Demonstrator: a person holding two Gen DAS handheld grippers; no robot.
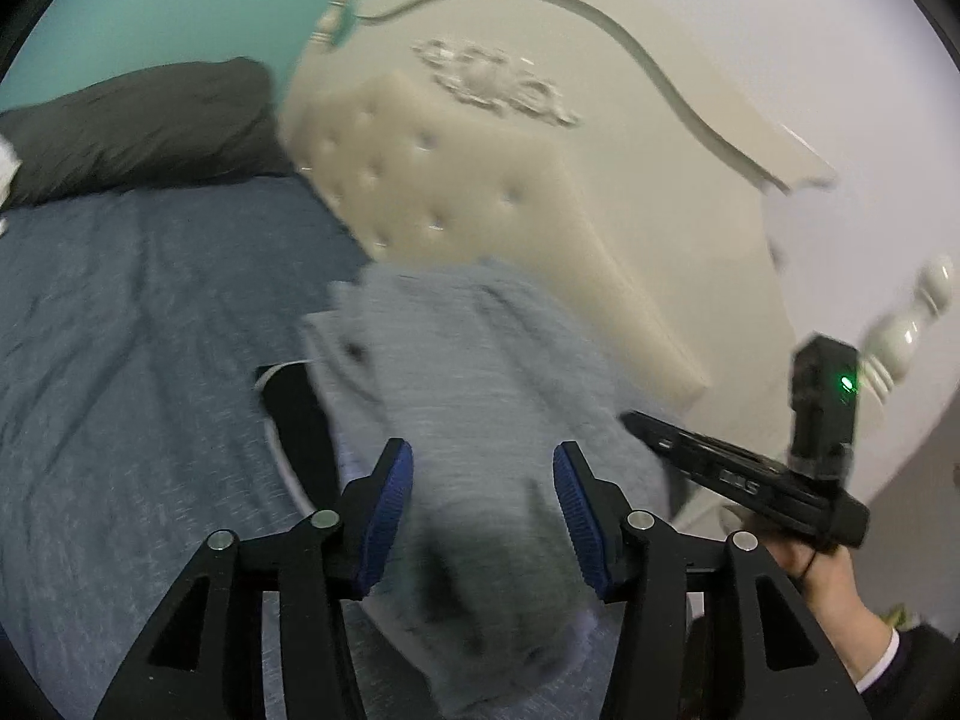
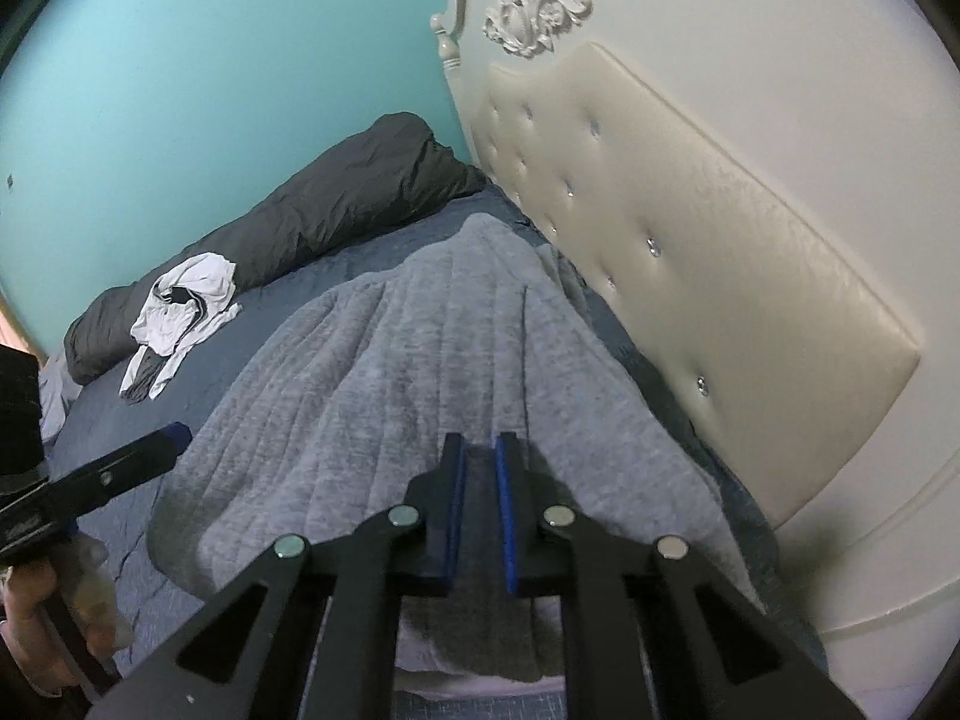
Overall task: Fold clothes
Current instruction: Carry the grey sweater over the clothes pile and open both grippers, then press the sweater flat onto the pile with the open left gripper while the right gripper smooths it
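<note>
Grey knit garment lies spread on the bed beside the headboard; right gripper pinches its near hem, left gripper gapes over it; soft, light, floppy, best grabbed at hem corners.

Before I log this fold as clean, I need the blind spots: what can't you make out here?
- Grey garment: motion-blurred in the left wrist view; its type is unreadable.
- Its near hem: hidden under the right gripper in the right wrist view.
- White clothes: crumpled, too small to identify.
- Left gripper: jaws apart.
</note>
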